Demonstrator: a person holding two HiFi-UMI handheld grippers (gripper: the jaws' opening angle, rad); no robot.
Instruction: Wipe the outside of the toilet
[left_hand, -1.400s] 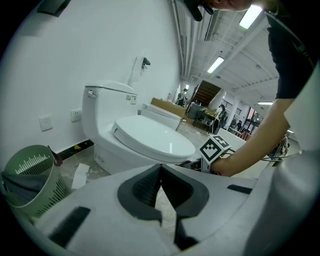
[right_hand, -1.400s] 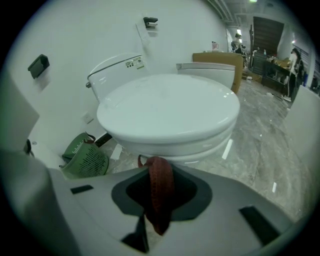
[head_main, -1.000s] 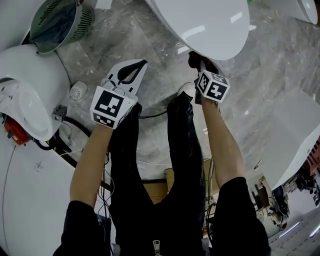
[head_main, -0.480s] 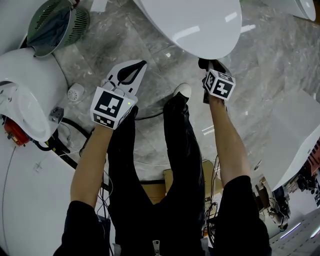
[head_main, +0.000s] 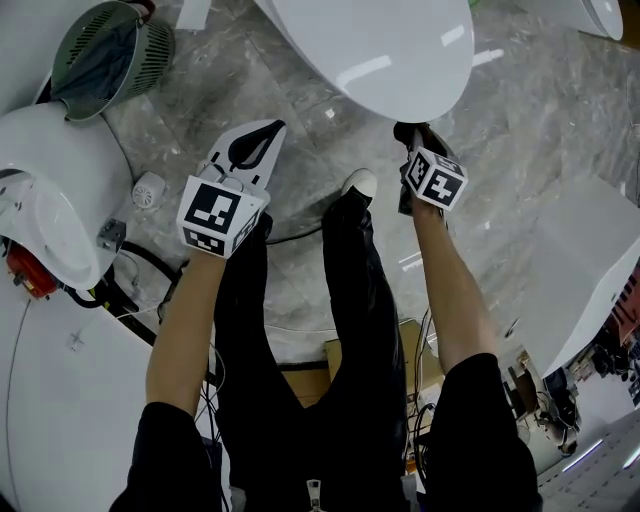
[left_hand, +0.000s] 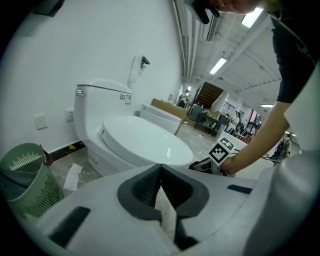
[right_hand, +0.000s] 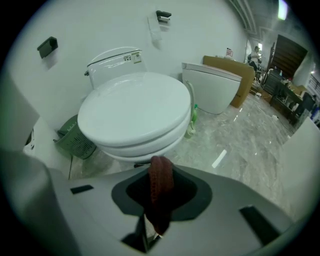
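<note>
The toilet (head_main: 390, 50) is cut off at the head view's top edge, and its base is hidden under the lid. The right gripper (right_hand: 160, 167), clamped on a dark red cloth (right_hand: 161, 190), is held just before the bowl's front. The left gripper (left_hand: 160, 167) is closed on nothing, and a green basket (head_main: 105, 50) is seen at the floor's (head_main: 540, 150) far left.

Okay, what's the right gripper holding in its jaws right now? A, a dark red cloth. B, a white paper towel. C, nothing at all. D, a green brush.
A: the right gripper view shows a dark red cloth pinched between the jaws of the right gripper.
</note>
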